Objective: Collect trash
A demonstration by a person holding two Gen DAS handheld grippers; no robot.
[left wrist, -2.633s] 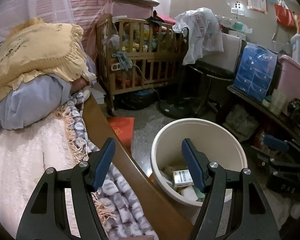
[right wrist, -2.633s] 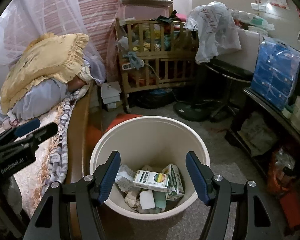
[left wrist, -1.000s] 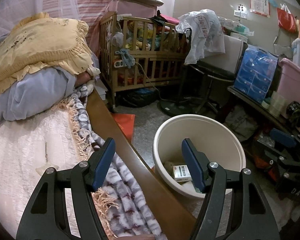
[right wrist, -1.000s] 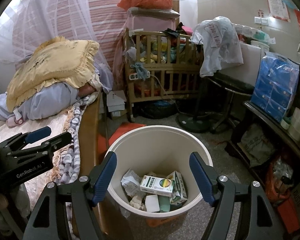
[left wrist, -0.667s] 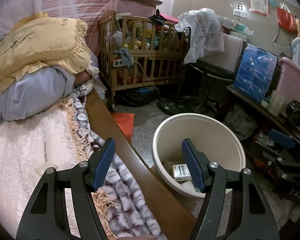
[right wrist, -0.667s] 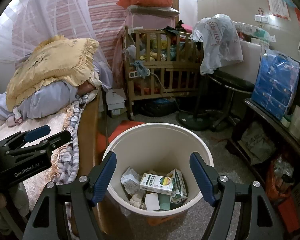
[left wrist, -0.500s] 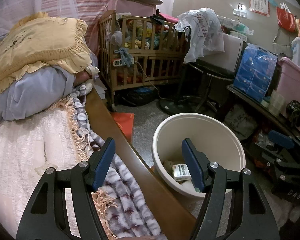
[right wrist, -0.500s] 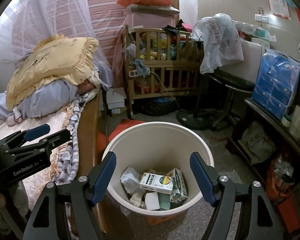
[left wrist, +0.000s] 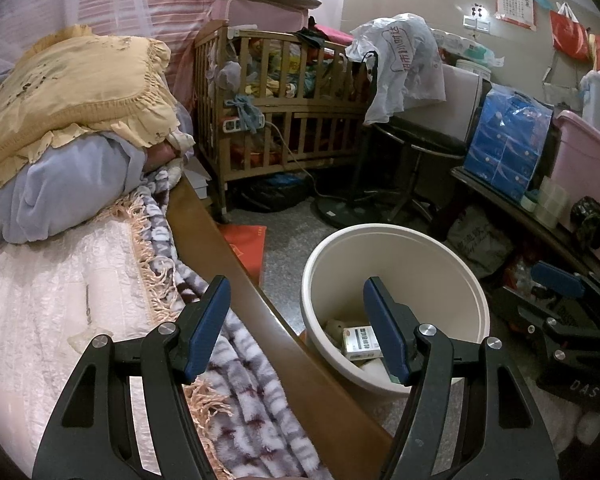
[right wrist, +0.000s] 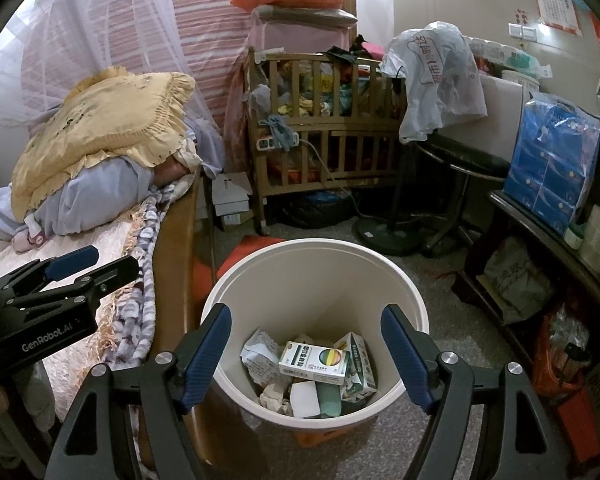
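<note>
The right gripper (right wrist: 305,350) hangs over the bucket (right wrist: 404,280) at lower centre, fingers spread with nothing between them. Boxes (right wrist: 315,363) and what looks like crumpled paper (right wrist: 260,356) lie inside. The left gripper (left wrist: 296,326), also spread and empty, straddles the bed edge (left wrist: 204,232) at lower left.

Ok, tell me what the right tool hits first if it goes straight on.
Probably the trash in the bin: the open right tool points into its mouth, at the white box on top. Depth is uncertain.
</note>
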